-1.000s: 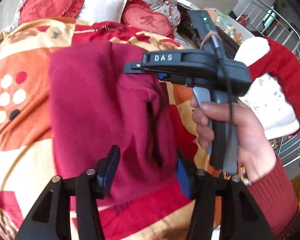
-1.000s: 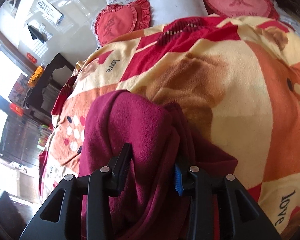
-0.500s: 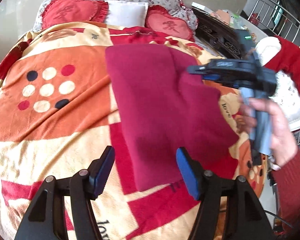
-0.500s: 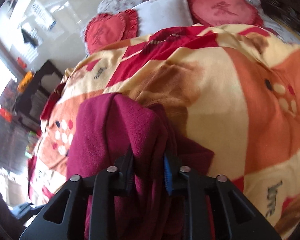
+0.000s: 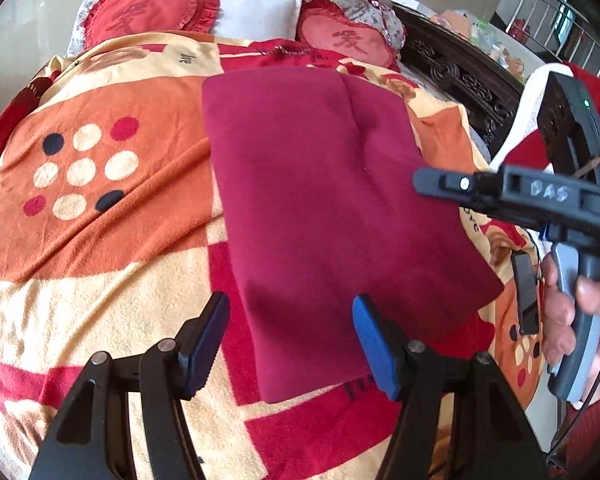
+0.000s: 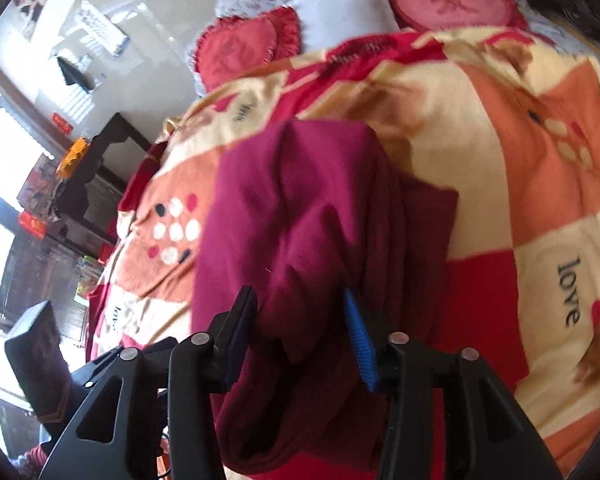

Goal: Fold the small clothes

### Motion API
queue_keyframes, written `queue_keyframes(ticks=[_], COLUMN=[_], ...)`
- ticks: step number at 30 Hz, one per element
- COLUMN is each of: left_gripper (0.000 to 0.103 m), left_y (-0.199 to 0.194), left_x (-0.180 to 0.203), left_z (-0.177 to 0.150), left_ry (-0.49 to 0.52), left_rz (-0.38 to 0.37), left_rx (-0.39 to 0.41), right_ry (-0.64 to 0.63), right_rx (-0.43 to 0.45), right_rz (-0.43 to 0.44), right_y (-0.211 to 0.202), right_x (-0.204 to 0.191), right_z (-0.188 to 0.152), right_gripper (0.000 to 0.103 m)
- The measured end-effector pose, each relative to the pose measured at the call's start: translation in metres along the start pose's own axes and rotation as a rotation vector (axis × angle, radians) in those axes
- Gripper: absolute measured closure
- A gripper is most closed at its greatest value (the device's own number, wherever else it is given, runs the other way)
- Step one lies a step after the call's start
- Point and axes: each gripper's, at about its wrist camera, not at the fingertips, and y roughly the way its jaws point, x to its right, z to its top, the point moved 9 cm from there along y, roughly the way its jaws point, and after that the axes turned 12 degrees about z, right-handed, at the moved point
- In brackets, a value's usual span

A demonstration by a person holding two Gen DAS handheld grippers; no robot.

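Note:
A dark red fleece garment (image 5: 324, 200) lies folded into a long rectangle on the patterned blanket (image 5: 100, 208). My left gripper (image 5: 290, 340) is open and raised just above the garment's near end, touching nothing. In the right wrist view the same garment (image 6: 300, 216) is bunched up between the fingers of my right gripper (image 6: 300, 332), whose jaws stand open around a loose fold. The right gripper also shows in the left wrist view (image 5: 428, 180), at the garment's right edge.
Two red heart cushions (image 5: 140, 12) and a white pillow (image 5: 256, 12) lie at the head of the bed. A dark carved bed frame (image 5: 460, 76) runs along the right. A white and red garment (image 5: 532, 92) lies beyond it. A dark cabinet (image 6: 96, 184) stands left of the bed.
My left gripper let go of the garment and pulled back. The garment now lies flat. My right gripper closed on a fold half a second ago and has now opened.

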Motion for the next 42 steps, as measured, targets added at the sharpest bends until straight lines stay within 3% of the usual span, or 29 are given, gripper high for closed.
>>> queue_keyframes(ticks=[4, 8, 16, 19, 21, 25, 26, 29, 32, 35, 42], left_gripper=[0.035, 0.035, 0.033, 0.033, 0.033, 0.033, 0.033, 0.033, 0.029, 0.028, 0.027], left_y=[0.001, 0.013, 0.019, 0.019, 0.019, 0.019, 0.020, 0.022, 0.025, 0.027, 0.027], left_x=[0.003, 0.003, 0.004, 0.007, 0.009, 0.013, 0.013, 0.014, 0.013, 0.016, 0.016], left_z=[-0.003, -0.008, -0.012, -0.013, -0.013, -0.012, -0.011, -0.010, -0.009, -0.013, -0.012], left_ry=[0.026, 0.023, 0.037, 0.036, 0.036, 0.045, 0.045, 0.046, 0.047, 0.054, 0.051], left_rz=[0.009, 0.013, 0.027, 0.026, 0.025, 0.025, 0.025, 0.025, 0.019, 0.016, 0.035], left_rx=[0.005, -0.026, -0.030, -0.036, -0.037, -0.034, -0.036, -0.034, -0.037, -0.041, -0.036], right_ry=[-0.075, -0.027, -0.024, 0.007, 0.031, 0.034, 0.029, 0.011, -0.056, -0.123, -0.051], right_rx=[0.039, 0.011, 0.042, 0.115, 0.175, 0.163, 0.131, 0.078, 0.108, 0.099, 0.124], right_rz=[-0.076, -0.088, -0.021, 0.014, -0.001, -0.096, -0.106, -0.131, -0.154, -0.245, -0.217], right_y=[-0.016, -0.014, -0.027, -0.038, -0.042, -0.020, -0.008, 0.011, 0.005, 0.004, -0.006], right_x=[0.010, 0.033, 0.022, 0.015, 0.015, 0.027, 0.030, 0.037, 0.037, 0.053, 0.065], right_z=[-0.016, -0.039, -0.036, -0.018, 0.003, 0.036, 0.041, 0.045, 0.043, 0.036, 0.027], right_gripper=[0.103, 0.103, 0.103, 0.089, 0.067, 0.066, 0.067, 0.102, 0.103, 0.103, 0.103])
